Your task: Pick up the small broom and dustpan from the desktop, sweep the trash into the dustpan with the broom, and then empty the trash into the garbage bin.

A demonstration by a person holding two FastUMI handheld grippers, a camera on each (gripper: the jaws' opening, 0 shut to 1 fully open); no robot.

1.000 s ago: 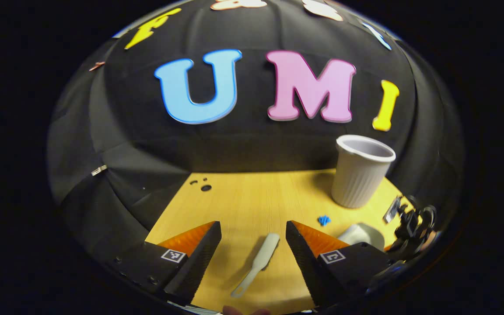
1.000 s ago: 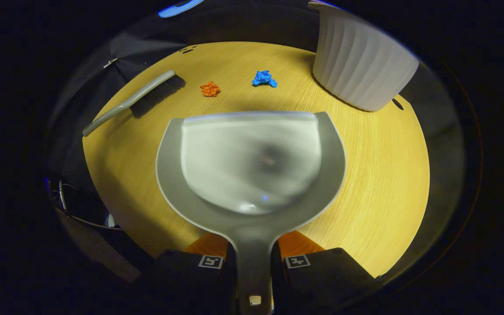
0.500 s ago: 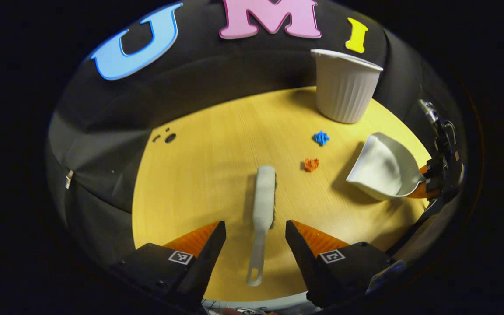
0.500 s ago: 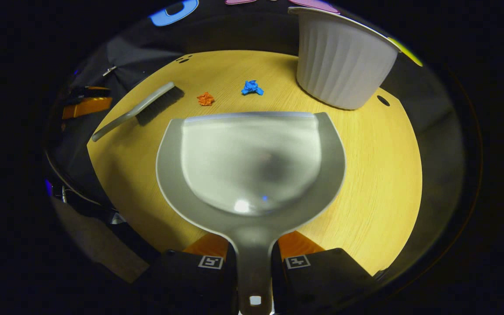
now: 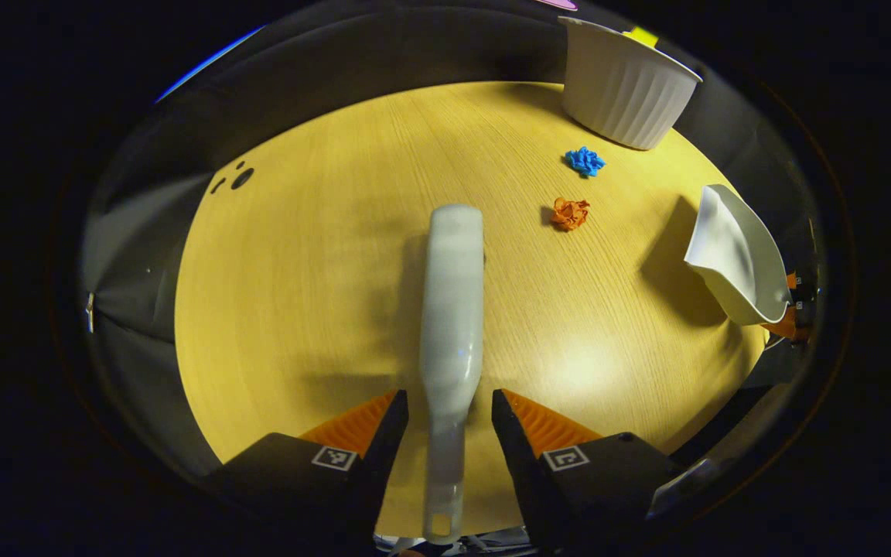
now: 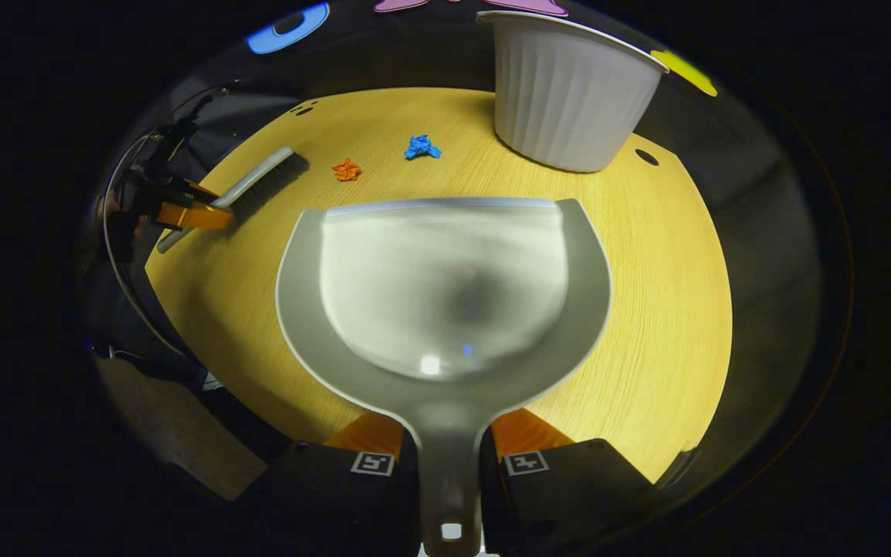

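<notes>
The grey broom (image 5: pixel 453 294) lies on the wooden desk (image 5: pixel 298 271), its handle running back between the fingers of my left gripper (image 5: pixel 448 398). The jaws straddle the handle, open, with a thin gap on each side. My right gripper (image 6: pixel 449 424) is shut on the handle of the grey dustpan (image 6: pixel 445 286), whose front lip points at the trash. An orange paper ball (image 5: pixel 570 213) and a blue one (image 5: pixel 585 161) lie between broom and dustpan (image 5: pixel 732 259). In the right gripper view the broom (image 6: pixel 248 186) sits far left with the left gripper (image 6: pixel 182 213) over its handle.
A white ribbed bin (image 6: pixel 569 93) stands upright at the back of the desk, just beyond the blue ball (image 6: pixel 421 147) and orange ball (image 6: pixel 346 169). Small dark holes (image 5: pixel 242 178) mark the desk's far left corner. Black cloth walls surround the desk.
My left gripper tilted down and came forward over the broom, so the handle now lies between its fingers, which have narrowed slightly. The dustpan stays held, shifted only a little.
</notes>
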